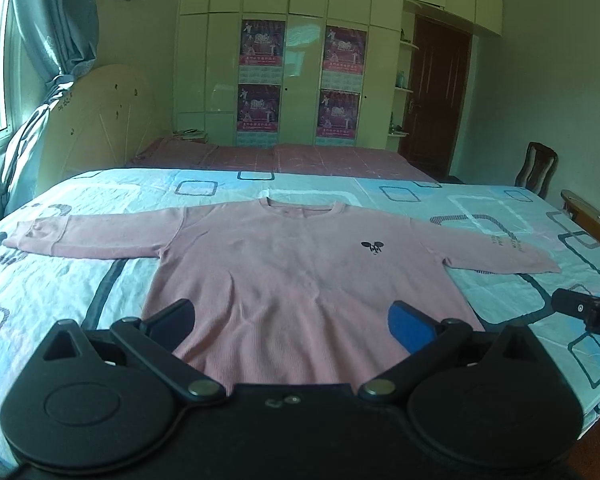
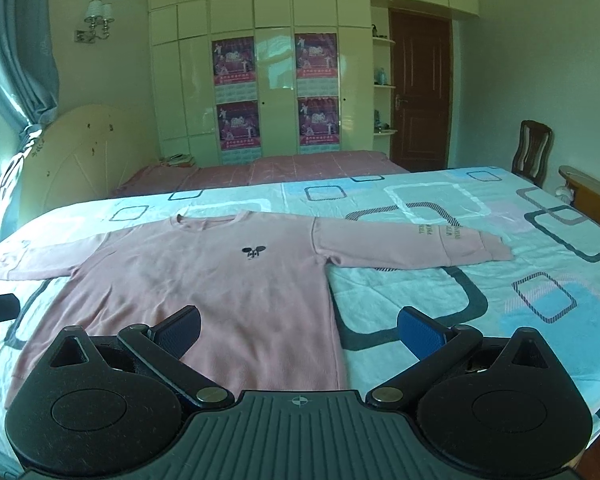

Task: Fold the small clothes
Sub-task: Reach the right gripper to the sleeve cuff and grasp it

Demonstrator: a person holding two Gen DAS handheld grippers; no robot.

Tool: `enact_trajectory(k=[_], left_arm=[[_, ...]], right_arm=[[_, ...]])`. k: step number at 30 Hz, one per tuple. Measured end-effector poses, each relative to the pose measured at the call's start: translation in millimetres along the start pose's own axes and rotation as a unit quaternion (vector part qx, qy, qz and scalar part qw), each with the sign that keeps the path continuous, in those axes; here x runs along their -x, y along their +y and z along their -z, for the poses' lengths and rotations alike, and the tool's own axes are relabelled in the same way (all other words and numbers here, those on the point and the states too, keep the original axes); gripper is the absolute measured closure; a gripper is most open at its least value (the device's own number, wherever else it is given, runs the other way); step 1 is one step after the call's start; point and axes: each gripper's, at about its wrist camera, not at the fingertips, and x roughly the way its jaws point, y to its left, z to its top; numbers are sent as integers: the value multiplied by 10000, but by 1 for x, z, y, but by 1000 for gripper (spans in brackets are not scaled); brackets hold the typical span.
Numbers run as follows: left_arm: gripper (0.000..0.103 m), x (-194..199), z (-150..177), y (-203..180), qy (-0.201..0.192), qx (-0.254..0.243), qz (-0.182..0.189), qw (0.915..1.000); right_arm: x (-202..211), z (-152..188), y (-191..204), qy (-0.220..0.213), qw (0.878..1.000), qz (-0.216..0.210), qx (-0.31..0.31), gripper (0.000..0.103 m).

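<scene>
A pink long-sleeved sweater [image 1: 284,268] lies flat and face up on the bed, both sleeves spread out sideways, a small black logo on the chest. It also shows in the right wrist view [image 2: 204,280]. My left gripper [image 1: 296,324] is open and empty, hovering over the sweater's hem. My right gripper [image 2: 300,328] is open and empty, above the hem's right corner, with one finger over the sweater and the other over the sheet. The right gripper's tip shows at the right edge of the left wrist view [image 1: 588,308].
The bed has a light blue sheet [image 2: 460,288] with rounded-square patterns. A second bed with a pink cover [image 1: 284,160] stands behind it. A wardrobe with posters [image 1: 300,80], a brown door [image 1: 436,96] and a wooden chair [image 2: 532,148] stand farther off.
</scene>
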Motion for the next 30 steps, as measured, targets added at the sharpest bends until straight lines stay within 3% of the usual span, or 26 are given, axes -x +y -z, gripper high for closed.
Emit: enact_trajectory(k=[4,10,13,17,25,26,27,28,30], left_arm=[[0,-21,-6,7,-118,-86,17,9999],[1,-58,-10,0,74,-55,-22,10000],[1,-80,-15,-13,191,-100,66,9997],[1,-116,-21,-39,341,-201,152,9991],[1,-202,-47,-111,804,-430,64,9958],[1,-211,-50,-120,861,-485,48,9951],[1,-219,-52,-128,910,-524,44,9945],[1,-227,-55,-137,955,-548,39,9939],[1,-237,-58,-150,1014,-572,39,9932]], right_arm=[[-24,-12,-9,-67,9998,158,-138,0],[-52,-23,-46,-55,9983,438,-392,0],[-77,-29,-83,117,9950,631,-769,0],[-113,-40,-144,10,9895,756,-1233,0],[-205,-56,-262,227,9776,946,-1868,1],[-214,-55,-274,292,9758,929,-1957,13],[-224,-53,-286,401,9733,922,-2062,38],[-234,-50,-296,523,9699,934,-2187,45],[-250,-43,-317,654,9630,910,-2452,46]])
